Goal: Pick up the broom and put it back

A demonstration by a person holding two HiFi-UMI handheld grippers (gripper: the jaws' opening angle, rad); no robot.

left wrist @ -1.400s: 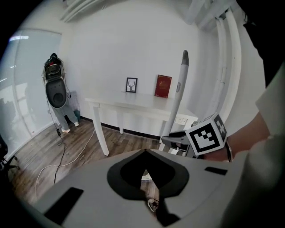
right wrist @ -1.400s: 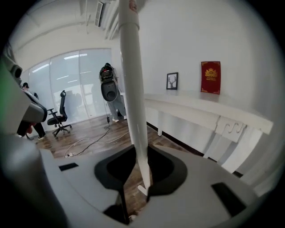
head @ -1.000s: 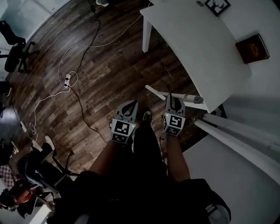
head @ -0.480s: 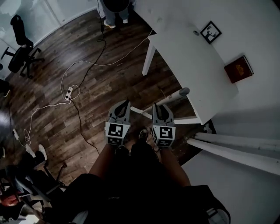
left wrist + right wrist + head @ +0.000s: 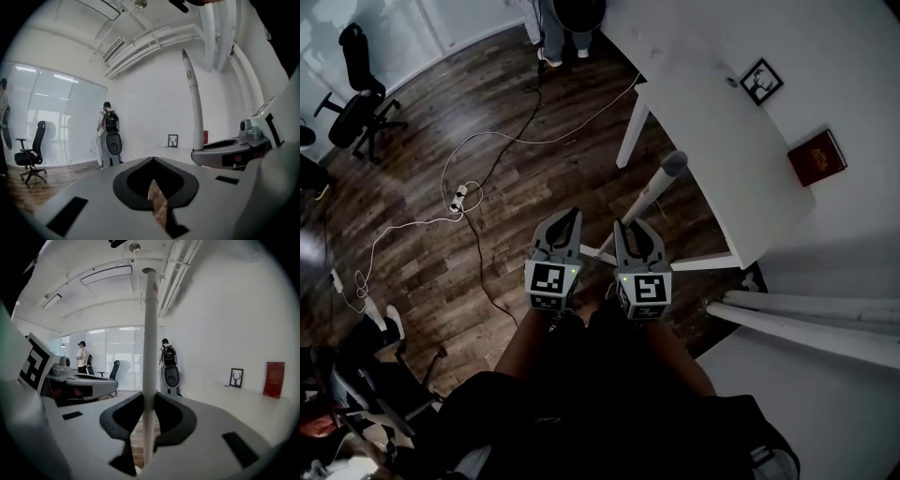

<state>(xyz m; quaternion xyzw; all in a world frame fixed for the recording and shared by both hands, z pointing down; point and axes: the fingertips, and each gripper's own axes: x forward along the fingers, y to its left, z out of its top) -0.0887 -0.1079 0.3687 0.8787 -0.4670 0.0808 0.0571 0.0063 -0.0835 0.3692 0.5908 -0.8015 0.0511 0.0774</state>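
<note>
The broom shows as a long white handle (image 5: pixel 649 195) with a grey end cap, rising between the right gripper's jaws toward the white table. In the right gripper view the handle (image 5: pixel 150 333) stands upright through the middle of the picture, and my right gripper (image 5: pixel 149 401) is shut on it; the broom's head is hidden. In the head view my right gripper (image 5: pixel 633 228) sits level beside my left gripper (image 5: pixel 570 217). My left gripper (image 5: pixel 152 161) is shut with nothing in it, and from there the handle (image 5: pixel 193 108) and the right gripper (image 5: pixel 225 152) show to the right.
The white table (image 5: pixel 722 141) stands close ahead on the right, bearing a framed picture (image 5: pixel 762 82) and a red book (image 5: pixel 817 157). White pipes (image 5: pixel 806 319) lie at the right. Cables and a power strip (image 5: pixel 457 197) cross the wood floor. An office chair (image 5: pixel 358 103) and a standing person (image 5: pixel 567 19) are farther off.
Both grippers have risen and drawn closer together. The broom handle in the right gripper has swung from lying nearly level, pointing right, to standing steeply up.
</note>
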